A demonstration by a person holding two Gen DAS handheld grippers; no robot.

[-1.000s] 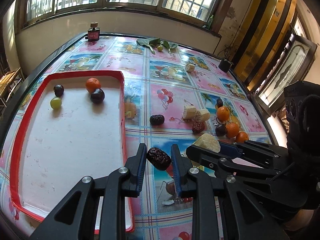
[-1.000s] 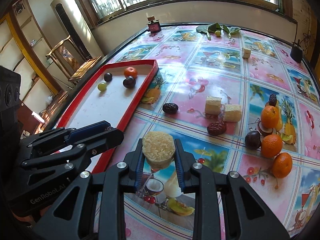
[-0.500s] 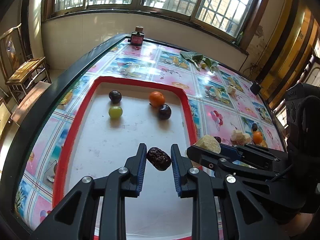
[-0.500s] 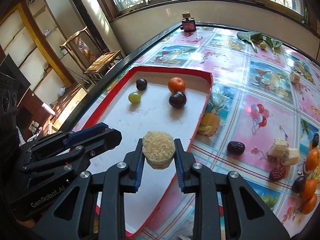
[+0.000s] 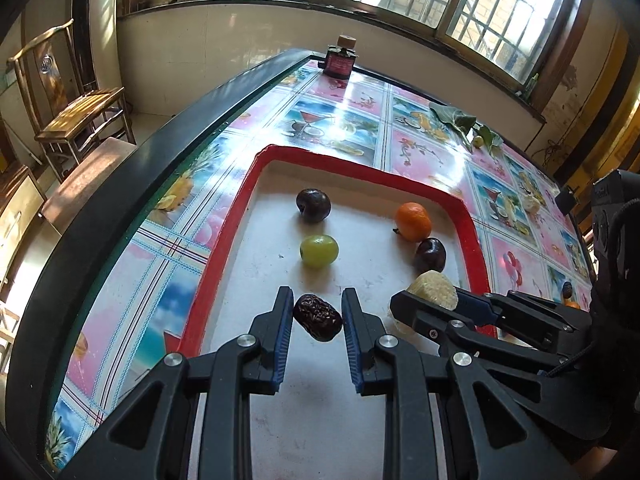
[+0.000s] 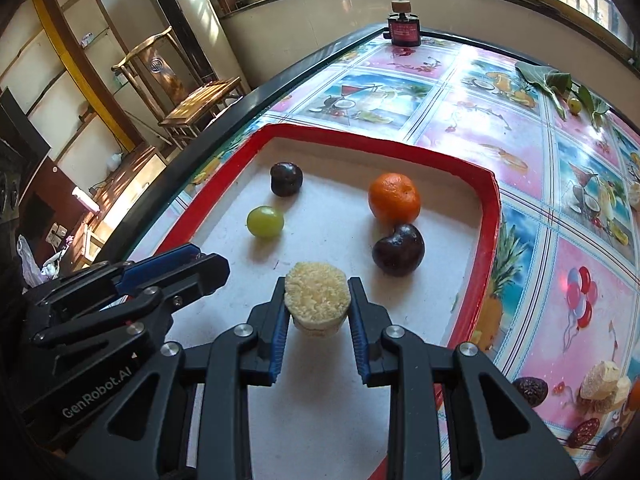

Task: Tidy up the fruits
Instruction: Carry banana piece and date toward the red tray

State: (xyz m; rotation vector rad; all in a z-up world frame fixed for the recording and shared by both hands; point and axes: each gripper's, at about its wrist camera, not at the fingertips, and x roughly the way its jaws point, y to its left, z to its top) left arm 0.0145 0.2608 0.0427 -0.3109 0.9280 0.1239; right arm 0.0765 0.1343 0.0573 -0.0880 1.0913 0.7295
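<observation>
Left gripper (image 5: 316, 316) clenched on wrinkled dark-red date (image 5: 318, 317), held over near part of red-rimmed white tray (image 5: 224, 236). Right gripper (image 6: 318, 306) clenched on pale yellow fibrous fruit chunk (image 6: 317, 298), over same tray.

Already in tray: two dark plums (image 6: 286, 179), green grape (image 6: 265, 221), orange tangerine (image 6: 394, 197).

Left on bench (image 6: 560, 184), far right: another date (image 6: 530, 391), pale chunks (image 6: 604, 380), further dark and orange fruit. Judged under half done.

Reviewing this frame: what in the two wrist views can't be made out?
- Tray near end: both views, hidden behind the grippers.
- Right gripper holds a pale chunk; what fruit it is can't be told.
- Loose fruit: right view, cut off by the edge.
- Left gripper on date: contact with the tray unclear.
</observation>
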